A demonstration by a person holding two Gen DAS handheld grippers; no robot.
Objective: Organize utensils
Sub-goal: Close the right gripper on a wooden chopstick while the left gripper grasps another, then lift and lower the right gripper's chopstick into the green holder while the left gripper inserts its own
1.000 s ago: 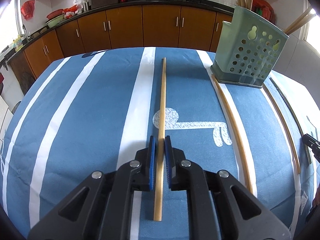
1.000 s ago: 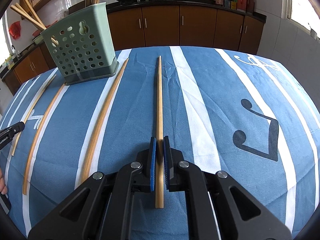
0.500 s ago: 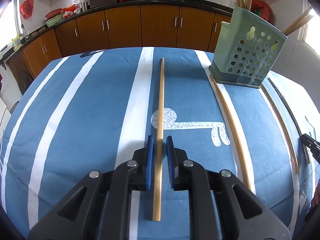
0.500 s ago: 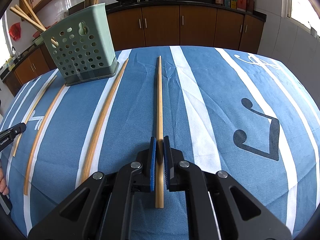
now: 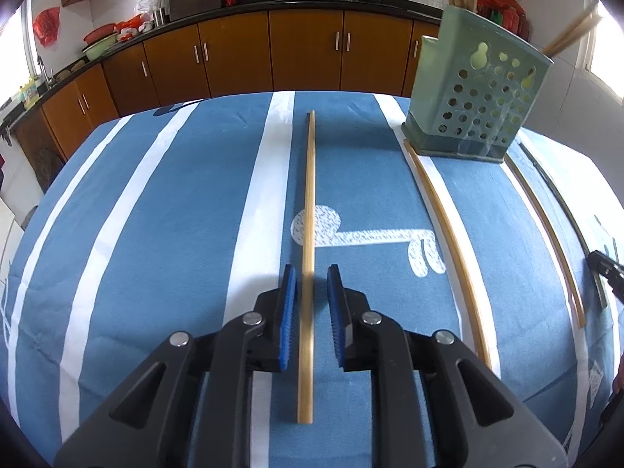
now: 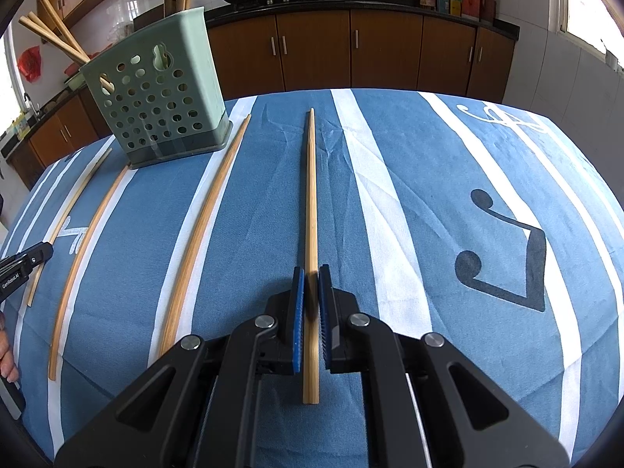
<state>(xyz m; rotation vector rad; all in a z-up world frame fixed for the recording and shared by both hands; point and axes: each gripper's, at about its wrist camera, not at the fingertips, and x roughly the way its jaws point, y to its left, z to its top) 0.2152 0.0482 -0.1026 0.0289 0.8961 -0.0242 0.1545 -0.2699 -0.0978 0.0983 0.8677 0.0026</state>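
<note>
A bamboo chopstick point(image 5: 309, 195) lies lengthwise on the blue striped tablecloth point(image 5: 175, 214). My left gripper point(image 5: 312, 284) straddles its near part; the jaws are opening and a gap shows on each side of the stick. In the right wrist view my right gripper point(image 6: 311, 288) is shut on a second chopstick point(image 6: 310, 195), its blue pads pressed against both sides. The green perforated utensil holder point(image 5: 475, 93) point(image 6: 156, 89) stands upright at the far side of the table, with several chopsticks sticking out of its top.
More loose chopsticks point(image 5: 448, 226) point(image 6: 202, 230) lie on the cloth near the holder. The other gripper's tip shows at the edge of each view point(image 5: 604, 269) point(image 6: 23, 263). Brown kitchen cabinets point(image 6: 351, 50) and a counter with woks stand beyond the table.
The left jaws have spread apart and no longer pinch the chopstick, which stays on the cloth. The right gripper and its chopstick look the same.
</note>
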